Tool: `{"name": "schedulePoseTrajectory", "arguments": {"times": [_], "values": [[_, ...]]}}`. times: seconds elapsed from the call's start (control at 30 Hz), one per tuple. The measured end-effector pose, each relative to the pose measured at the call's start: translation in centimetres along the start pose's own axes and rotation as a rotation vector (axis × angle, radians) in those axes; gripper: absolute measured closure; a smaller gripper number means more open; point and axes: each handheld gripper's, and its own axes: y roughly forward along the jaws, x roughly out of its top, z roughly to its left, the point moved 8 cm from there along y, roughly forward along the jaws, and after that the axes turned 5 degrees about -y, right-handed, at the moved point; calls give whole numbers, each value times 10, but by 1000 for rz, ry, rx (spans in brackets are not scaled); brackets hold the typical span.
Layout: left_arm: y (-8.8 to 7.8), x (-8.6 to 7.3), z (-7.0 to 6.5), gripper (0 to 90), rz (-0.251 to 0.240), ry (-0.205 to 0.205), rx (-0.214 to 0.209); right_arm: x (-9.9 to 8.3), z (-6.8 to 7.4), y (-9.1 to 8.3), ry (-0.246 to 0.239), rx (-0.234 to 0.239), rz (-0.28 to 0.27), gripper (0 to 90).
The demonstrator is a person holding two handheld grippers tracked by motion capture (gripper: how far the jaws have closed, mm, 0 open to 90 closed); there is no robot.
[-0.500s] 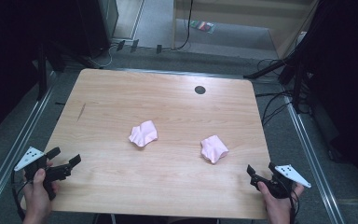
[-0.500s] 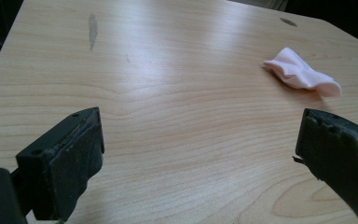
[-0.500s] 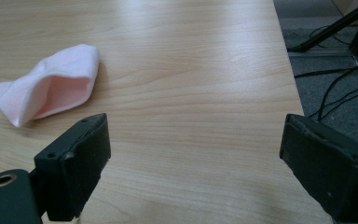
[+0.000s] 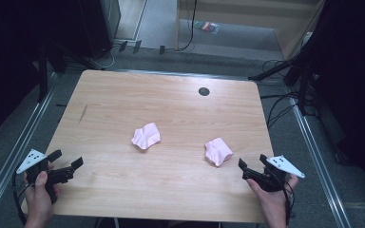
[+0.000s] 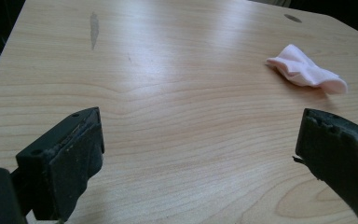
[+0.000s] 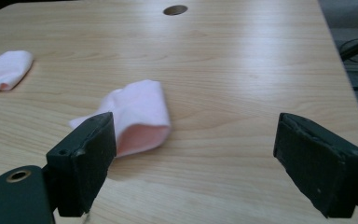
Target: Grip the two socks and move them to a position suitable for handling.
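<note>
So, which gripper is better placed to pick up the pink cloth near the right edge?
The right gripper. It sits open just beside that pink cloth, which lies close before its jaws. The left gripper is far across the table.

Overhead plus two low table views

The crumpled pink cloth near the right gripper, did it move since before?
No. The crumpled pink cloth lies at the same spot relative to the table's dark round hole.

My overhead feed evenly lit on the counter, surroundings at upper left and right falling into near black, soft pale glare across the wood in both gripper views, my near black jaws slightly blurred, faint shadows under them.
</note>
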Motion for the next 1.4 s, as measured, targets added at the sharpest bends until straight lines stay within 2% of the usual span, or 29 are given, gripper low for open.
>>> {"name": "schedulePoseTrajectory", "arguments": {"times": [0.1, 0.17, 0.2, 0.27, 0.3, 0.47, 0.5, 0.67, 0.83, 0.87, 0.9, 1.03, 1.2, 1.27, 1.4], "values": [[0, 0, 0, 11, -3, -7, 0, 5, 14, 9, -40, 13, 22, 129], [0, 0, 0, 12, -4, -7, 1, 6, 18, 12, -48, 15, 26, 130], [0, 0, 0, 11, -3, -7, 0, 8, 25, 21, -64, 27, 39, 133], [0, 0, 0, 12, -2, -7, 0, 8, 27, 22, -63, 27, 42, 138], [0, 0, 0, 11, 0, -3, -2, 9, 32, 30, -74, 31, 55, 156], [0, 0, 0, 11, 2, -2, -4, 11, 39, 44, -84, 41, 77, 187], [0, 0, 0, 11, 2, -2, -5, 11, 44, 52, -91, 52, 90, 193], [0, 0, 0, 11, 0, -4, -5, 11, 52, 71, -101, 63, 118, 197], [1, 0, 0, 11, 1, -9, -7, 8, 53, 84, -118, 47, 153, 199], [1, 0, 0, 11, 2, -7, -9, 5, 52, 92, -144, 29, 180, 201], [1, 0, 0, 11, 1, -9, -9, 4, 51, 93, -150, 25, 188, 201], [1, 0, 0, 11, 3, -11, -10, -2, 50, 99, -137, 26, 217, 220], [1, 0, 0, 11, 3, -3, -10, -12, 50, 103, -133, 33, 236, 297], [1, 0, 0, 11, 5, -2, -8, -12, 50, 103, -133, 32, 219, 323], [1, -1, -1, 11, 10, 0, -4, -12, 52, 101, -148, 37, 211, 441]]}}
